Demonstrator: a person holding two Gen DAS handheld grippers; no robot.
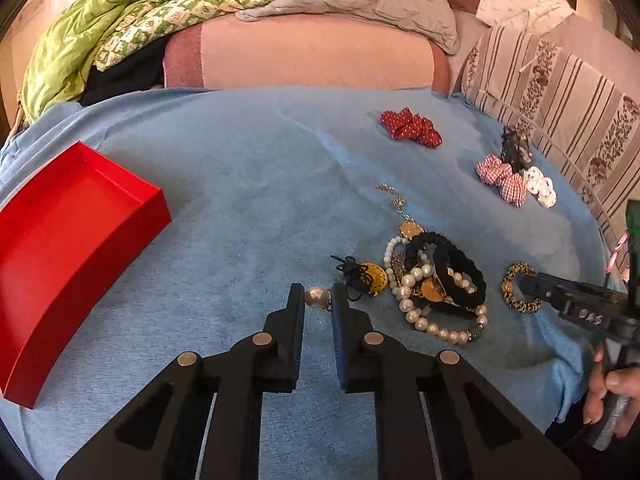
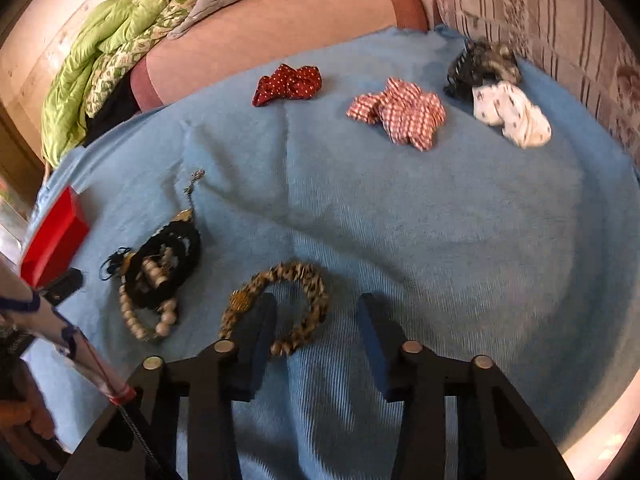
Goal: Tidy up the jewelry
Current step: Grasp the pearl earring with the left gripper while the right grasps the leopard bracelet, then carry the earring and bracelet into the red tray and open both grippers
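Our left gripper [image 1: 318, 298] pinches a large pearl bead [image 1: 317, 298] between its fingertips, at the near edge of a tangled jewelry heap [image 1: 434, 284] on the blue blanket [image 1: 240, 200]; what the bead hangs from is hidden behind the finger. Our right gripper [image 2: 318, 312] stands partly spread, one finger inside the leopard-print bangle [image 2: 280, 308] and the other outside, and we cannot tell whether the pads press its band. The red box [image 1: 76, 248] sits well apart to the left, cut off in the right wrist view. Three fabric scrunchies and a dark hair claw [image 2: 480, 66] lie farther back. The heap's strands blur together.
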